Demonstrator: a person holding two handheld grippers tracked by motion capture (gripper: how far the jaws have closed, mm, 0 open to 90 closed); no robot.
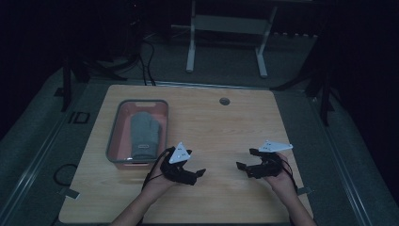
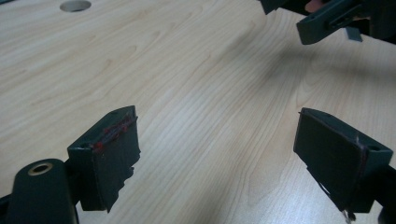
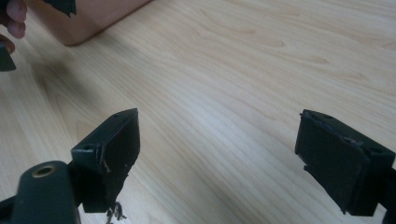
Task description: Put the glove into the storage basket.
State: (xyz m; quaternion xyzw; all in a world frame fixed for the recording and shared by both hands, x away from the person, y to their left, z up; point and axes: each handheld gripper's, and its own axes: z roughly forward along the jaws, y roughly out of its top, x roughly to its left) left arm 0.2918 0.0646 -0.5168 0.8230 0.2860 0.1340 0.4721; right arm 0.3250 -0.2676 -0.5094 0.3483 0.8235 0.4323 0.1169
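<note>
We hold our left hand-held gripper [image 1: 200,173] and right hand-held gripper [image 1: 241,165] spread and empty over the pale wooden surface [image 1: 211,122], near the pink tray [image 1: 113,136].

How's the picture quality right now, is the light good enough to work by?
High view: dim and bluish, room beyond the table nearly black, grey glove in the tray still readable. Left gripper view: bright, wood grain sharp, soft shadow under the right gripper. Right gripper view: equally bright, near jaws slightly soft.
</note>
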